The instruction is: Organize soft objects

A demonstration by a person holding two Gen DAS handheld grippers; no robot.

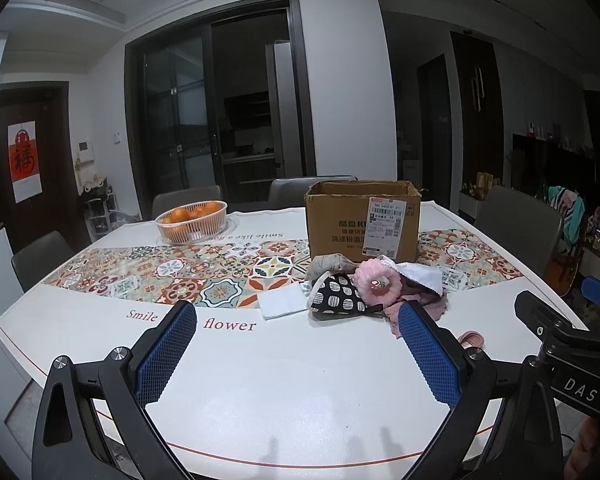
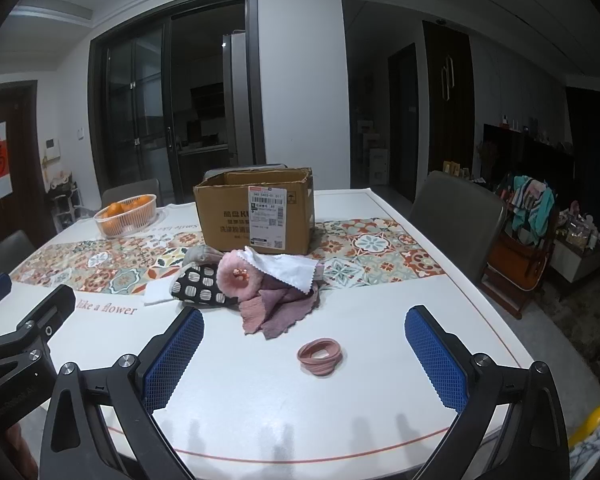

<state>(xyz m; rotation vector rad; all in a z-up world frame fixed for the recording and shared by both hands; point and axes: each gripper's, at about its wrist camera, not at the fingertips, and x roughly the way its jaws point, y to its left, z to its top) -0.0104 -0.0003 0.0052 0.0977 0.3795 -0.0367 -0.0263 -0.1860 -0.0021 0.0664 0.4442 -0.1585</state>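
Before the open brown cardboard box, a heap of soft cloths lies on the white table. Left gripper and right gripper: jaws spread wide, nothing held.

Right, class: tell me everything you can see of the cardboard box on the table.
The cardboard box is plain brown corrugated card with dark printed characters on its front and a white shipping label with a red strip and barcodes. Its top is open, with worn, slightly torn rims; what is inside cannot be seen. It stands upright on the table's patterned runner, behind the pile of soft cloths, whose rear pieces look to lie against its base. No gripper touches it.
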